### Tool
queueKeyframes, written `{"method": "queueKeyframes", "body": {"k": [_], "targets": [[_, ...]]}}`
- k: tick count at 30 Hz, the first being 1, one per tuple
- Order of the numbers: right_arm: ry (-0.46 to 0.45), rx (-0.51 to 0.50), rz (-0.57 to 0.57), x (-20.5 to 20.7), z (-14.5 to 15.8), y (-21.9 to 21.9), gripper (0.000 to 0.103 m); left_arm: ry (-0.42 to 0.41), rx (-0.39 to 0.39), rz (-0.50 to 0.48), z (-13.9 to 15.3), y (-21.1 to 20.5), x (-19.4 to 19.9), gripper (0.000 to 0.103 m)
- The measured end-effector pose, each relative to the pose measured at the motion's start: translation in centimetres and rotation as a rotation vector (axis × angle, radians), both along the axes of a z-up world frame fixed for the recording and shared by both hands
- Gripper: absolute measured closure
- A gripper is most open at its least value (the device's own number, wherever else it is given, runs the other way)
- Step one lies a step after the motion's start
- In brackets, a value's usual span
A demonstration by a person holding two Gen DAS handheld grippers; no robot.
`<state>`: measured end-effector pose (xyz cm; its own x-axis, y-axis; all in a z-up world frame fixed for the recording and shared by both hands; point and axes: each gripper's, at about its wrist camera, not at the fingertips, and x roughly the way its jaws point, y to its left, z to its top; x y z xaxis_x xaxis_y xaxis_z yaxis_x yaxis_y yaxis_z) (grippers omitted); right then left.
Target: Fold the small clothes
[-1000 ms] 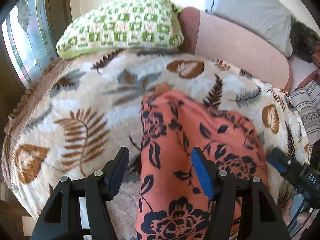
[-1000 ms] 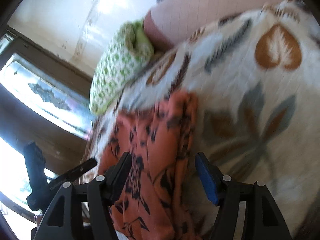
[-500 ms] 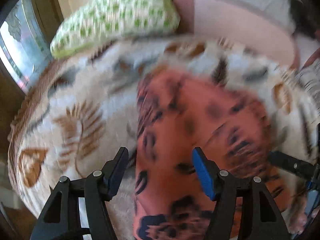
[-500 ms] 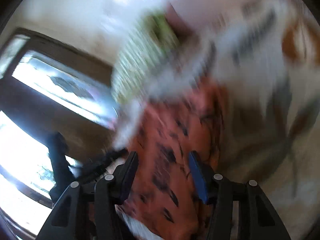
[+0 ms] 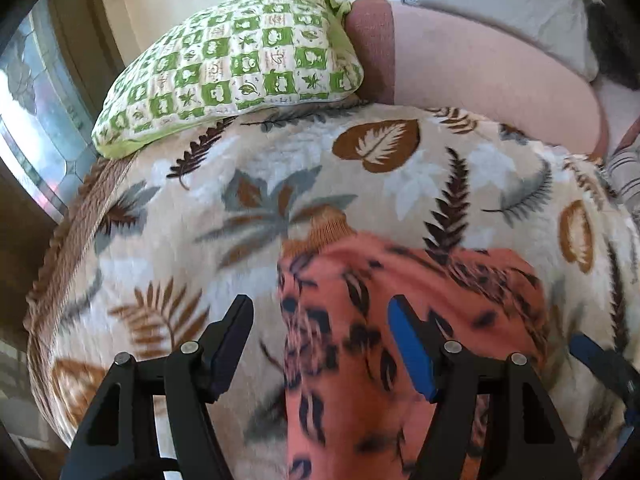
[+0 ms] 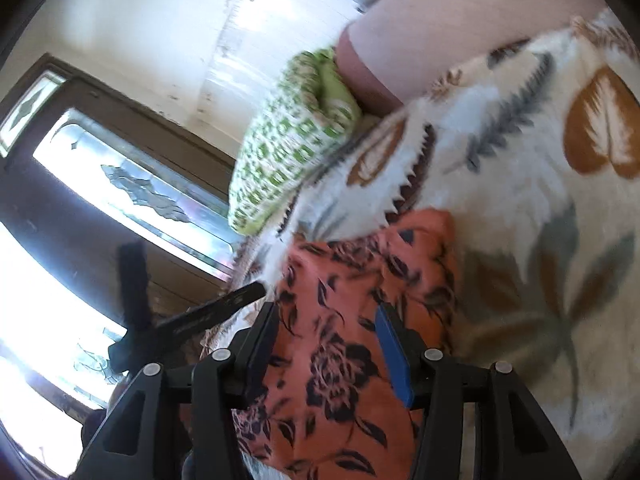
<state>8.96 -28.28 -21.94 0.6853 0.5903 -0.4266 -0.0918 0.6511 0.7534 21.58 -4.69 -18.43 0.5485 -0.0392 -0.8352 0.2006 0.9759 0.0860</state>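
An orange garment with a black flower print (image 5: 400,300) lies on a leaf-patterned blanket (image 5: 248,184). It also shows in the right wrist view (image 6: 352,312). My left gripper (image 5: 320,340) is open, its jaws astride the garment's left edge. My right gripper (image 6: 326,344) is open, with the cloth lying between and under its jaws. The right gripper's tip (image 5: 592,354) shows at the right edge of the left wrist view. The left gripper (image 6: 192,320) shows at the left of the right wrist view.
A green checked pillow (image 5: 240,64) lies at the blanket's far side against a pink sofa back (image 5: 480,64). A grey cushion (image 5: 500,4) sits on top. A window with patterned glass (image 5: 36,116) is to the left. A striped cloth (image 5: 628,172) lies at the right.
Both grippers have pulled back toward the near end of the garment, so more blanket shows beyond it. The right gripper's jaws have narrowed somewhat. The cloth has shifted and looks bunched.
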Motion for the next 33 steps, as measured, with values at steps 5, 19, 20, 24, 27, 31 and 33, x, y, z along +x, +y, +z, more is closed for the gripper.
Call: {"method": "queueKeyframes", "body": {"k": [5, 19, 20, 24, 27, 31, 33], "targets": [[0.114, 0.03, 0.059, 2.6, -2.8, 0.9, 0.041, 0.136, 0.08, -0.003, -4.9, -0.6, 3.3, 0.032], [0.044, -0.021, 0.21, -2.1, 0.2, 3.3, 0.04, -0.053, 0.094, -0.075, 0.0, 3.1, -7.6, 0.028], [0.049, -0.028, 0.218, -2.8, 0.2, 3.5, 0.04, -0.051, 0.094, -0.075, -0.1, 3.5, -8.6, 0.028], [0.123, -0.124, 0.259, -4.9, -1.1, 4.7, 0.04, -0.005, 0.114, -0.097, -3.1, 4.1, -10.9, 0.025], [0.139, -0.186, 0.252, -5.4, -2.7, 5.5, 0.041, -0.02, 0.085, -0.072, -3.9, 4.5, -11.2, 0.024], [0.134, -0.137, 0.197, -6.8, -1.8, 4.5, 0.041, -0.068, 0.068, -0.062, -1.7, 4.2, -11.8, 0.024], [0.091, -0.137, 0.141, -8.0, -0.6, 3.8, 0.038, -0.117, 0.068, -0.071, -0.1, 4.0, -12.7, 0.024]]}}
